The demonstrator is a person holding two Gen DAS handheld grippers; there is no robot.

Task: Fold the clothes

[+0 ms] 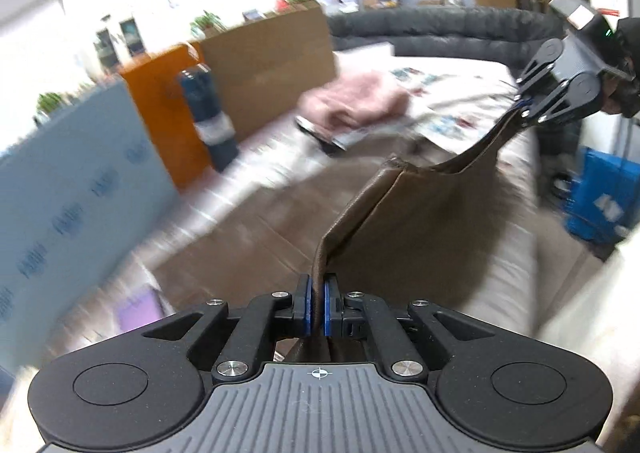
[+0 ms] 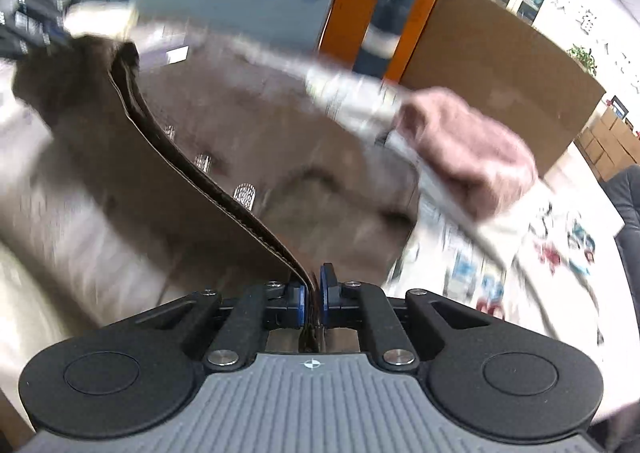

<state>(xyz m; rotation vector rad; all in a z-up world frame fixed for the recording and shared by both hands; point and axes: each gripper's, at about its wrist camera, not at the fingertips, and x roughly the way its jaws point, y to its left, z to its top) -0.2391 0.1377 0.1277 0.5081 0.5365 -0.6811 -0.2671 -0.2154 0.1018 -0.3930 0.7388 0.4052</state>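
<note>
A brown garment [image 1: 416, 221] hangs stretched between both grippers above a pale bed surface [image 1: 512, 253]. My left gripper [image 1: 319, 307] is shut on one edge of it. My right gripper [image 2: 313, 299] is shut on the other edge; it also shows in the left wrist view [image 1: 524, 113] at the upper right. The garment's hemmed edge [image 2: 208, 177] runs from the right gripper up to the left gripper [image 2: 36, 37] at the far left. The lower part of the brown garment [image 2: 320, 181] trails on the bed. Both views are motion-blurred.
A folded pink garment [image 1: 352, 101] lies further back on a printed sheet [image 1: 452, 113]; it also shows in the right wrist view [image 2: 468, 149]. An orange cabinet [image 1: 164, 109], a brown board [image 1: 272, 77], a blue panel [image 1: 68, 181] and a blue crate [image 1: 604, 201] stand around.
</note>
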